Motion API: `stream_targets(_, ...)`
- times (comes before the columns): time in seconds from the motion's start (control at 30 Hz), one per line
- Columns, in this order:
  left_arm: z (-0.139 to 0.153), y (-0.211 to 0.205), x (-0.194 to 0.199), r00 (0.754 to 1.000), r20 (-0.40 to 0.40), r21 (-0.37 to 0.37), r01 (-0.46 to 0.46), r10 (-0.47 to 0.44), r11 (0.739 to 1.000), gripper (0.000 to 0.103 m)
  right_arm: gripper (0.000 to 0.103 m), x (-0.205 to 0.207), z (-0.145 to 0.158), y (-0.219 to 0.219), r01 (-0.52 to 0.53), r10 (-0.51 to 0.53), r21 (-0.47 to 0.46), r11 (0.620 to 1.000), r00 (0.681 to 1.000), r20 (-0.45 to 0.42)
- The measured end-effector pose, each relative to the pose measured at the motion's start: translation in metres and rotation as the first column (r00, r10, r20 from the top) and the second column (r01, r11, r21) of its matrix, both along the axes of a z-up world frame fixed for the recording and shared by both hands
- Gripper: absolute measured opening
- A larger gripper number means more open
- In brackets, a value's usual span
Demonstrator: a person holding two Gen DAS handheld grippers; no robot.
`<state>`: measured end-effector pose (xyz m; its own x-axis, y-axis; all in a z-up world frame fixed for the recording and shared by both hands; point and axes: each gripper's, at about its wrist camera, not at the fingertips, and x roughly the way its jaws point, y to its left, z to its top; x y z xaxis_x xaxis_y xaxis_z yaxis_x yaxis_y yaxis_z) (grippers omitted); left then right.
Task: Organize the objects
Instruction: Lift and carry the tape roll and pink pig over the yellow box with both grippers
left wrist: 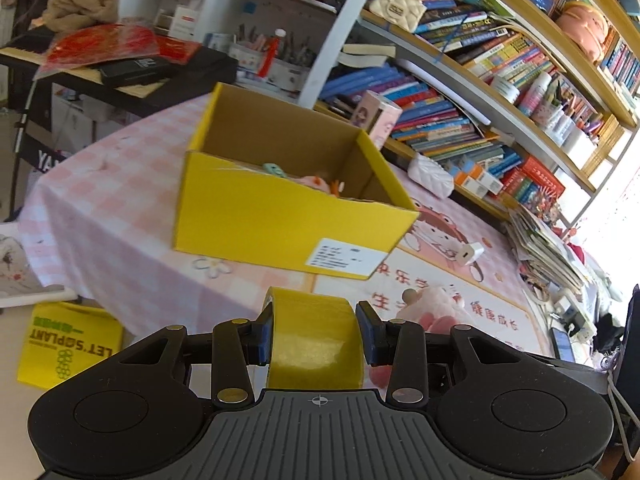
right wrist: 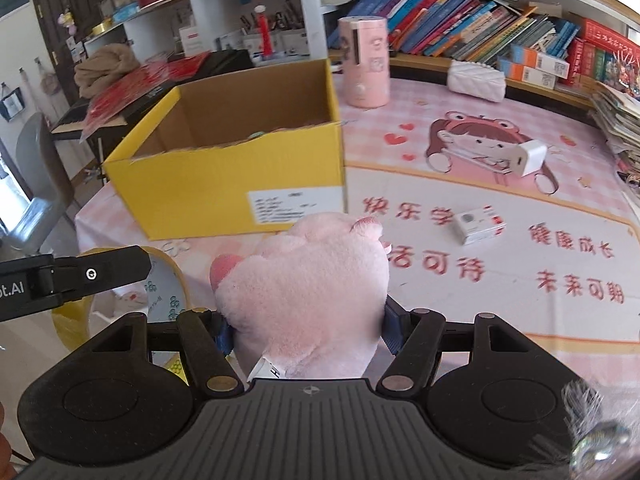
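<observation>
My left gripper (left wrist: 315, 334) is shut on a yellow roll of tape (left wrist: 314, 340), held a little in front of the open yellow cardboard box (left wrist: 280, 220). The same roll of tape (right wrist: 164, 292) shows at the left of the right wrist view, with the left gripper's finger (right wrist: 100, 270) over it. My right gripper (right wrist: 308, 328) is shut on a pink plush toy (right wrist: 308, 284), just short of the yellow box (right wrist: 224, 184). Small things lie in the bottom of the box (left wrist: 312, 180), among them something pink and orange.
On the pink cartoon tablecloth (right wrist: 480, 280) lie a white charger (right wrist: 530, 158), a small white packet (right wrist: 478, 226), a pink cylinder (right wrist: 366, 62) and a white quilted pouch (right wrist: 476, 80). Bookshelves (left wrist: 460, 92) run along the back. A stack of papers (right wrist: 618, 120) lies at the right. A yellow bag (left wrist: 68, 344) lies on the floor.
</observation>
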<state>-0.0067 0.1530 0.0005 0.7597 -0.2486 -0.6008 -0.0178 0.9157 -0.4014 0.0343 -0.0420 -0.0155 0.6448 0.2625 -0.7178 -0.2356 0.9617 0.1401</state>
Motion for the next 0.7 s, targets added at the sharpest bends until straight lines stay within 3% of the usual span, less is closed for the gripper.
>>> stream_targets(0.7,0.011,0.028,-0.029,0.998,0.059,0.0,-0.013,0.013,1.0,0.038,0.064,-0.031,0.009,0.039,-0.053,0.053,-0.009,0.999,0.998,0.029)
